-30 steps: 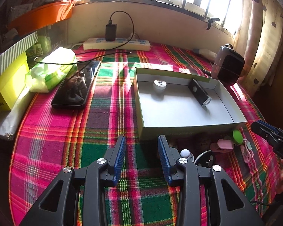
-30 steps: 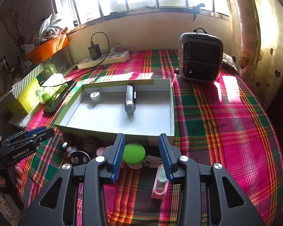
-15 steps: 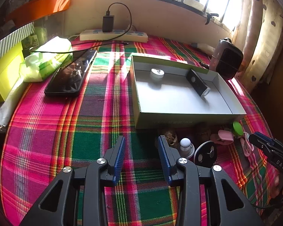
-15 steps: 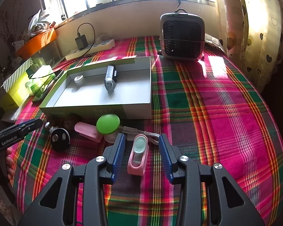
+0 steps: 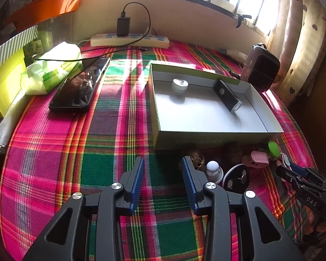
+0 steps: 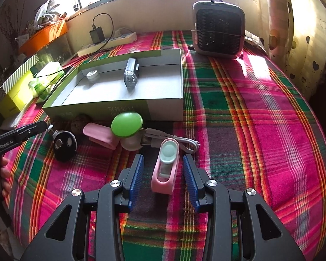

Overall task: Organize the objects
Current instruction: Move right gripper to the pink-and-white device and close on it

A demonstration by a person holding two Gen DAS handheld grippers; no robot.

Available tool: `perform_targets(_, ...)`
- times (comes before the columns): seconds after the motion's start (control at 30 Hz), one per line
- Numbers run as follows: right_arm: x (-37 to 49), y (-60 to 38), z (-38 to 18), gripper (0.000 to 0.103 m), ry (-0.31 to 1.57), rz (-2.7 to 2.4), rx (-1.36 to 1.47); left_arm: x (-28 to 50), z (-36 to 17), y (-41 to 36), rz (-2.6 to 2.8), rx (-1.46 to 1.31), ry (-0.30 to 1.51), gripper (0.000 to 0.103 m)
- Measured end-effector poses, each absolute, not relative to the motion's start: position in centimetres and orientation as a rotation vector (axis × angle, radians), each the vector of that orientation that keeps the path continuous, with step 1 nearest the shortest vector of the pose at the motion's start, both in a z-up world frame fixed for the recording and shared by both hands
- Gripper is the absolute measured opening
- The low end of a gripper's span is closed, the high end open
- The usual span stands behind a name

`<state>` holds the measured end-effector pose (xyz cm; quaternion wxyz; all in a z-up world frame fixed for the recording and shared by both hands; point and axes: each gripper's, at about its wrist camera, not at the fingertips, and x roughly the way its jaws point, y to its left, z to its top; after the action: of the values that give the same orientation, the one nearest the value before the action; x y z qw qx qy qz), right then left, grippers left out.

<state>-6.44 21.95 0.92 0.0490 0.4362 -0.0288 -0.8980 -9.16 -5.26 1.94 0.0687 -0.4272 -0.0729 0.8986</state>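
Note:
A shallow green box [image 5: 208, 140] [image 6: 163, 106] on the plaid cloth holds a small white jar [image 5: 180, 85] [image 6: 92, 75] and a black bike light [image 5: 227, 96] [image 6: 130, 74]. In front of it lie a green-capped item [image 6: 126, 124], a pink clip [image 6: 100, 135], a black disc [image 6: 64, 144] [image 5: 237, 177], a white knob [image 5: 213, 168] and a white cable [image 6: 176, 140]. My right gripper [image 6: 163, 167] is open, straddling a pink holder with a pale blue top [image 6: 166, 165]; its pads stand clear of it. My left gripper [image 5: 163, 171] is open over bare cloth, left of the knob.
A black phone [image 5: 80, 87], a green tissue pack [image 5: 52, 69] and a yellow box [image 5: 4, 84] sit at the left. A power strip with charger [image 5: 130, 39] lies under the window. A small heater [image 6: 218, 28] stands at the back right.
The right gripper has drawn back and come down from over the green-capped item; the pink holder now lies between its fingers. The left gripper has barely moved.

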Motion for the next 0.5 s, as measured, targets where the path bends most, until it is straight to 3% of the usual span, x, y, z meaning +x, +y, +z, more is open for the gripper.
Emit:
perform_targets(0.1,-6.39,21.85,0.80,0.039,-0.021,-2.770,1.329,-9.25,2.02,-5.15,2.685,-1.273,-0.246,0.039)
perform_targets(0.4,-6.22,22.55,0.82,0.038,-0.025,-2.787,1.321,-9.37,1.99,-4.49,2.648,-1.270,-0.265,0.039)
perform_targets(0.5,-6.24,22.51,0.85,0.028,-0.019,-2.790,1.320,-9.55,2.06,-4.24,2.643,-1.265,-0.270,0.039)
